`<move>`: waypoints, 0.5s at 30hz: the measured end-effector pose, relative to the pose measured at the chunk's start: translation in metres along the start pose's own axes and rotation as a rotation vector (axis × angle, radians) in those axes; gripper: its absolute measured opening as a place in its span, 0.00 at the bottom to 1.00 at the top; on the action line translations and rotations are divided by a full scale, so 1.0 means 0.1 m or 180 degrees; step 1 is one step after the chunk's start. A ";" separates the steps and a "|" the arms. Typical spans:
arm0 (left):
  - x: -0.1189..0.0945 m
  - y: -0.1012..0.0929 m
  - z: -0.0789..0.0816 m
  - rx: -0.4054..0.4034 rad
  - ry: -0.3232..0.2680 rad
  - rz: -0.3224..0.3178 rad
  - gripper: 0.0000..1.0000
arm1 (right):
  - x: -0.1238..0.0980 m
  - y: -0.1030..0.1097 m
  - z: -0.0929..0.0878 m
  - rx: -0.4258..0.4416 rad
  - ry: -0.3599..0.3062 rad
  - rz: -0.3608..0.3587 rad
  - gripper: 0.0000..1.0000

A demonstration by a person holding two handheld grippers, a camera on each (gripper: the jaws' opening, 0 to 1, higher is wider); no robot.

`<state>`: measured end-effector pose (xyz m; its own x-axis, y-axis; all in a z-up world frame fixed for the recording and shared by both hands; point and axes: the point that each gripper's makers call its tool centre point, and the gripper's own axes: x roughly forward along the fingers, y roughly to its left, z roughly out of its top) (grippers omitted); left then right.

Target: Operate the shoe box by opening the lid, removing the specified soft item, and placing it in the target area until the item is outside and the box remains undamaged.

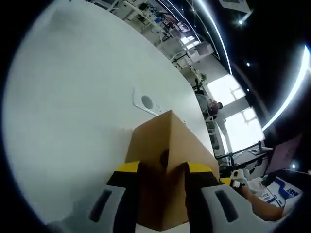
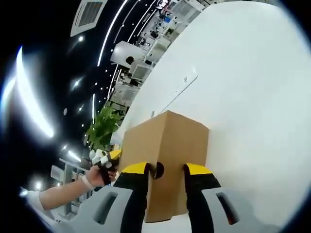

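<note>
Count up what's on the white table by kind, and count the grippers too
Cardboard shoe box: 1
Grippers: 2, the left gripper and the right gripper, one at each end of the box
White plate with a round socket, set in the table: 1
Total: 4

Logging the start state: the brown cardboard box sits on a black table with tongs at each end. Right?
Not quite: the table is white, not black, as the left gripper view shows. The brown cardboard box does have the left tongs and the right tongs at its ends.
</note>
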<state>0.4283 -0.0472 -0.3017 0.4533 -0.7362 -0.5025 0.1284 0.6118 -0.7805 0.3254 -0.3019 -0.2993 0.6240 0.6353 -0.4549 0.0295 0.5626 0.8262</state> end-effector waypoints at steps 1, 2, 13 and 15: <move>0.00 0.00 0.00 -0.0004 0.0000 0.0005 0.34 | 0.00 0.00 0.00 -0.0006 0.0006 -0.0002 0.28; 0.00 0.00 0.00 -0.0010 0.0000 0.0013 0.34 | 0.00 0.00 0.01 -0.0010 0.0008 -0.0006 0.28; -0.01 0.00 -0.01 -0.0057 0.0010 0.0053 0.34 | 0.01 0.00 0.04 -0.0063 0.0038 -0.0004 0.28; -0.01 0.00 -0.01 -0.0061 0.0012 0.0059 0.34 | 0.02 0.00 0.05 -0.0072 0.0052 -0.0011 0.28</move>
<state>0.4264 -0.0467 -0.3017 0.4520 -0.7260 -0.5182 0.1030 0.6196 -0.7781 0.3302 -0.3034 -0.2987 0.6111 0.6419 -0.4632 0.0137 0.5765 0.8170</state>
